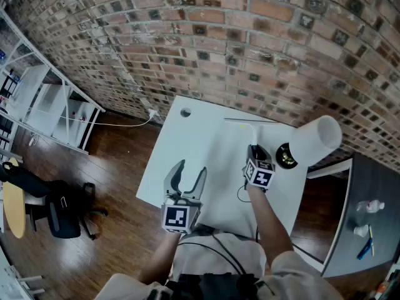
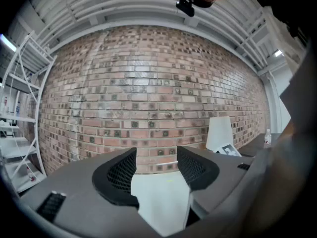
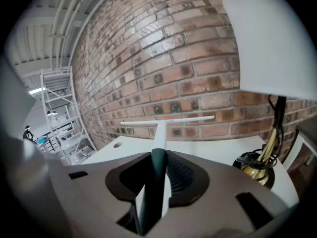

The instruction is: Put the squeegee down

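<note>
Right tongs (image 3: 159, 158) clamp squeegee (image 3: 159, 133), lamp (image 3: 270, 43) just beside.

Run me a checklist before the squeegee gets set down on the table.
1. Right gripper shut on the squeegee handle: ok.
2. Left gripper open, empty, apart from the squeegee: ok.
3. Bare table around the squeegee's blade: ok.
4. Lamp off to the right, not touching the blade: ok.
5. Blade already resting on the table: cannot tell.
</note>
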